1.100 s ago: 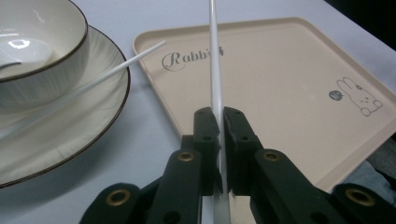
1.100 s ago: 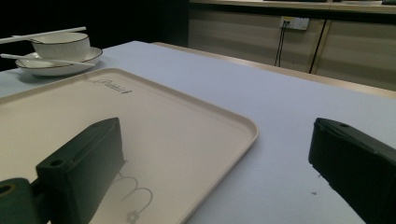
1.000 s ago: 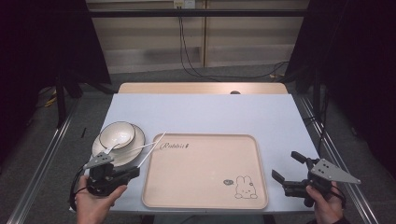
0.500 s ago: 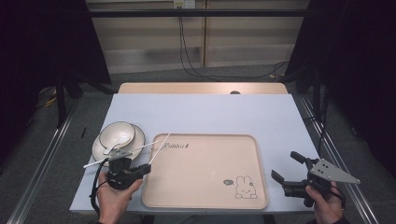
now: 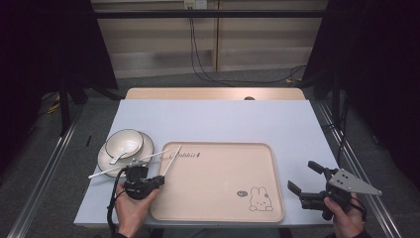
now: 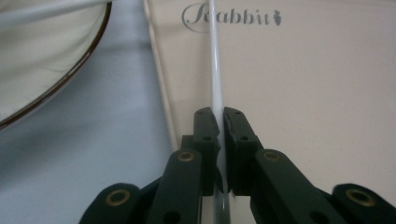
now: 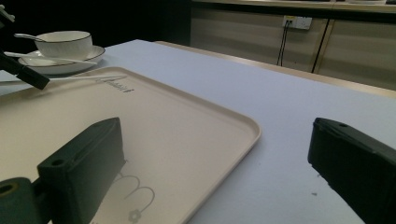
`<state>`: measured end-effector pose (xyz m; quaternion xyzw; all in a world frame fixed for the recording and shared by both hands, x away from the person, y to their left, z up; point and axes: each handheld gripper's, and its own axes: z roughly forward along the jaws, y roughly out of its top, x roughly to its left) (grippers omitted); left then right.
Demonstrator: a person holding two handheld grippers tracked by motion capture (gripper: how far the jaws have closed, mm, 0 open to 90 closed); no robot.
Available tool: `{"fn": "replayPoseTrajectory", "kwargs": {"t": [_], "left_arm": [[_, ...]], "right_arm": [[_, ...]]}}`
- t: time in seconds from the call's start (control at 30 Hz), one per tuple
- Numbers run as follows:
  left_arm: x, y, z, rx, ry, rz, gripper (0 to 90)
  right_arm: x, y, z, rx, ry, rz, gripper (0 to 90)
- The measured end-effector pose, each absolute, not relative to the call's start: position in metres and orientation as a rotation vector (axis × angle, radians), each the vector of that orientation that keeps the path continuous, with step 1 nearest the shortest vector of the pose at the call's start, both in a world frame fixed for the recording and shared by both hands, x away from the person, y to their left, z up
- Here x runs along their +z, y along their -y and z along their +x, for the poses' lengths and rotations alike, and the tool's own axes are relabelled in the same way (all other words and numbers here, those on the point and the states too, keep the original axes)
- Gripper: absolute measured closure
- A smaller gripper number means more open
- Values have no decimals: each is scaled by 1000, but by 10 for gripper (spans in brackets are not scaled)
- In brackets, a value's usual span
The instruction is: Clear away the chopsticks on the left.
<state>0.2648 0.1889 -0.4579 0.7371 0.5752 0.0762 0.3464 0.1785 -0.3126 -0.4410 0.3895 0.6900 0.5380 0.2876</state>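
Pale blue table top with a light wood strip along the far edge. Grey floor beyond, black cables trailing across it. Beige panelled wall behind, wall socket near top. Dark curtains both sides. Metal rails flanking table. Dim, even light.

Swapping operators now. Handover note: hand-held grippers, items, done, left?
Left hand-held gripper: shut on a thin white chopstick that reaches over the left edge of the beige rabbit-print tray.
Right hand-held gripper: open, holding nothing, right of the tray.
Second white chopstick: lying across the white plate, which carries a white bowl with a spoon.
Done: one chopstick gripped.
Left: probably setting both chopsticks on the tray.
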Motion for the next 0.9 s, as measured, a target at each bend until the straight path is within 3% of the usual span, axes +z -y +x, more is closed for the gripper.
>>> {"fn": "replayPoseTrajectory", "kwargs": {"t": [0.47,0.67,0.73,0.83,0.9], "left_arm": [[-464,-180,269,179,-1528,1928,836],[-463,-178,268,175,-1518,1939,803],[-463,-179,269,155,-1510,1929,752],[-464,-180,270,159,-1472,1949,761],[-463,-182,270,158,-1458,1949,709]], "right_arm": [[-441,313,179,1440,-1851,1030,30],[-441,312,179,1439,-1851,1029,30],[-441,312,179,1439,-1851,1029,30],[-441,313,179,1441,-1851,1030,30],[-441,312,179,1442,-1852,1026,30]]}}
